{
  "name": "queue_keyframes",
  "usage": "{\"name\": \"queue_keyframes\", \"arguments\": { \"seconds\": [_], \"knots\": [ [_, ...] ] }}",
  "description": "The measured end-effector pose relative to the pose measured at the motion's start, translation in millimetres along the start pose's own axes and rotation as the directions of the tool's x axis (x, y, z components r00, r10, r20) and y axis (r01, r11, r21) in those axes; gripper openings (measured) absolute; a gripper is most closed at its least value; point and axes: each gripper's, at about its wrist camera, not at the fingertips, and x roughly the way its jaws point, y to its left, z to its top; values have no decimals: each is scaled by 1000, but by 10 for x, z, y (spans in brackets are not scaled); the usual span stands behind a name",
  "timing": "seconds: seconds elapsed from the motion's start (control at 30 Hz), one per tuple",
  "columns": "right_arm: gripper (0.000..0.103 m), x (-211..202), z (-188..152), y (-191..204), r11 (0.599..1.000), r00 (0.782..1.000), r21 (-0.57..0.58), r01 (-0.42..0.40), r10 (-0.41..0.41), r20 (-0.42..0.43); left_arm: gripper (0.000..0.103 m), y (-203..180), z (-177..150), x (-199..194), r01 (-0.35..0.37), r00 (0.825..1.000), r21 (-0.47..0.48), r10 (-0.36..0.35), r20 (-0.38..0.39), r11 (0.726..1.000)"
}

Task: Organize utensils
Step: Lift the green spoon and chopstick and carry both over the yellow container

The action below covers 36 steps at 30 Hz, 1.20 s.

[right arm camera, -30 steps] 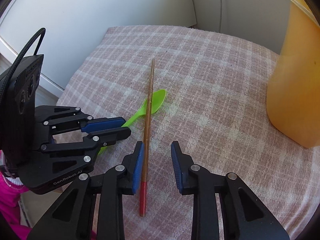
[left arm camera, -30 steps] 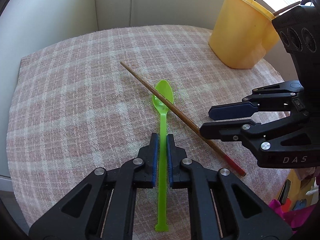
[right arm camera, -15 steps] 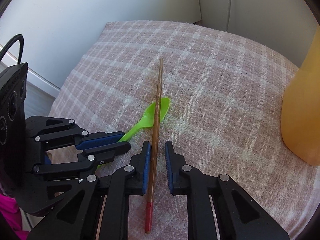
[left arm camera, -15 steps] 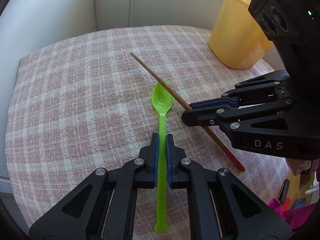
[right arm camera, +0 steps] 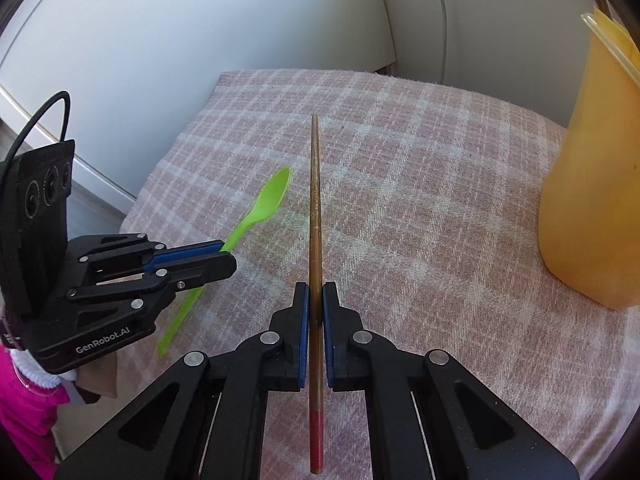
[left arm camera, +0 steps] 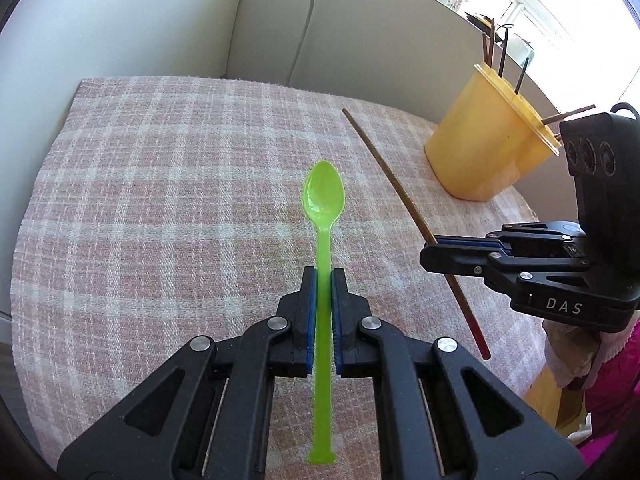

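My left gripper (left arm camera: 323,276) is shut on the handle of a green plastic spoon (left arm camera: 324,196), held above the checked cloth with the bowl pointing forward. It also shows in the right wrist view (right arm camera: 224,254), with the spoon (right arm camera: 272,196) sticking out. My right gripper (right arm camera: 315,292) is shut on a brown chopstick (right arm camera: 315,200) with a red end, lifted off the cloth. In the left wrist view the right gripper (left arm camera: 430,254) holds the chopstick (left arm camera: 388,176) to the right of the spoon.
A yellow utensil holder (left arm camera: 484,148) with several sticks in it stands at the table's far right; it also shows in the right wrist view (right arm camera: 592,184). The pink checked tablecloth (left arm camera: 160,200) covers the table. White walls stand behind.
My right gripper closed on the chopstick and lifted it. My left gripper lifted the spoon. The spoon and chopstick, which crossed before, are now apart.
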Motion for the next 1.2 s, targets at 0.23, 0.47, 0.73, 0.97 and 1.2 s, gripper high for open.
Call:
{"name": "queue_keyframes", "arguments": {
  "seconds": [0.23, 0.47, 0.73, 0.97, 1.2],
  "knots": [
    [5, -482, -110, 13, 1000, 989, -4, 17, -16, 148, 5, -73, 59, -389, 80, 985, -42, -73, 157, 996],
    [5, -1023, -243, 1, 998, 952, -18, 64, -56, 302, 5, -572, 242, -625, 105, 947, 28, -109, 303, 994],
    [5, -1606, -318, -199, 994, 882, 41, 104, -111, 459, 5, -1017, 574, -679, 157, 905, 94, -181, 384, 983],
    [5, -1879, -281, -425, 986, 831, 97, 135, -166, 531, 5, -1294, 864, -595, 196, 877, 129, -233, 420, 972],
    [5, -2022, -156, -706, 977, 790, 167, 130, -203, 579, 5, -1514, 1211, -389, 222, 866, 151, -266, 424, 963]
  ]
}}
